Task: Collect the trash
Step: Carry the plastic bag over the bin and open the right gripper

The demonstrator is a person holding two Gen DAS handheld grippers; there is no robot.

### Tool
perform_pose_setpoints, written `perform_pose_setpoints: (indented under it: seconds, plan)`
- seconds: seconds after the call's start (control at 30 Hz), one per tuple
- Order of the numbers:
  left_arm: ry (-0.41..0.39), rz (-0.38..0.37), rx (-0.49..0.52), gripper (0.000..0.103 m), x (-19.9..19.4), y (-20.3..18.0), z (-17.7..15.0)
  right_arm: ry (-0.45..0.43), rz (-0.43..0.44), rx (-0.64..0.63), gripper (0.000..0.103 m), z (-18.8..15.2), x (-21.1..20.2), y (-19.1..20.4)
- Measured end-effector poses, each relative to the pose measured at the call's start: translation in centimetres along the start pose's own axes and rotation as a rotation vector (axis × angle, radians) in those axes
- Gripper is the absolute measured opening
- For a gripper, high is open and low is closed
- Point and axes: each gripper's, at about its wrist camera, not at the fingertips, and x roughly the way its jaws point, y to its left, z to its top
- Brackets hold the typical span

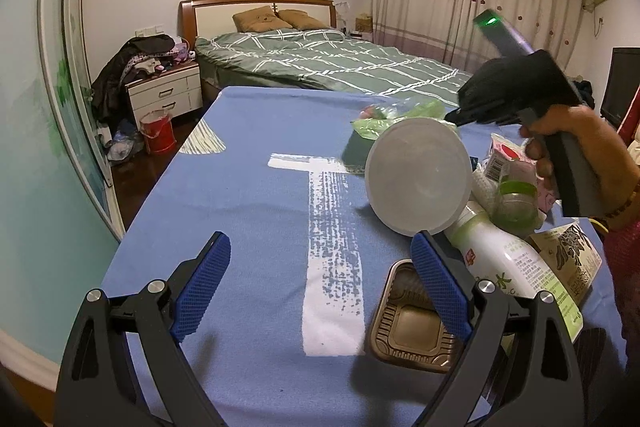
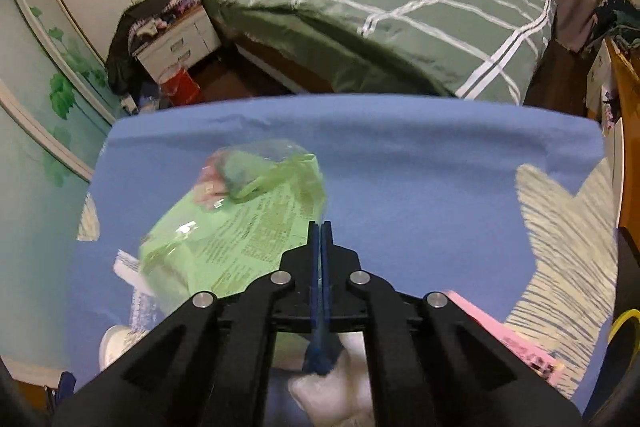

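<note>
While both claws hang over the blue table:
Table [image 1: 248, 211]: trash piled at its right side.
Green wrapper [image 2: 240, 227]: pinched in the right claw [image 2: 320, 227], lifted up.
Left claw [image 1: 320, 291]: spread wide, holding nothing, beside a foil tray [image 1: 404, 327].

The translucent green plastic bag with printed text [image 2: 240, 227] is smeared by motion in the right wrist view, so its print cannot be read, and whether the right tongs [image 2: 320, 239], pressed together, pinch its edge cannot be told. In the left wrist view the round frosted plastic lid [image 1: 418, 173] hides part of the dark block [image 1: 354, 157] behind it. The gold foil tray [image 1: 404, 327] is partly covered by the left tongs' blue padded finger [image 1: 438, 287]. The white bottle with green label [image 1: 516, 267] has its lower end hidden behind the tongs' frame.
</note>
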Motion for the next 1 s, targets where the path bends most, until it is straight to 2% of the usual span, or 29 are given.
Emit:
perform_pose_setpoints:
  seconds: [0.4, 0.63, 1.0]
  plan:
    - [-0.004, 0.013, 0.009, 0.09, -0.2, -0.3, 0.0, -0.198, 0.007, 0.007, 0.001, -2.7, -8.7, -3.9]
    - [-0.002, 0.019, 0.015, 0.09, -0.3, -0.4, 0.0, -0.339, -0.006, 0.066, 0.001, -6.2, -15.6, -9.1]
    - [0.0, 0.026, 0.02, 0.09, -0.2, -0.4, 0.0, -0.44, -0.124, 0.22, 0.001, -13.7, -22.5, -18.9]
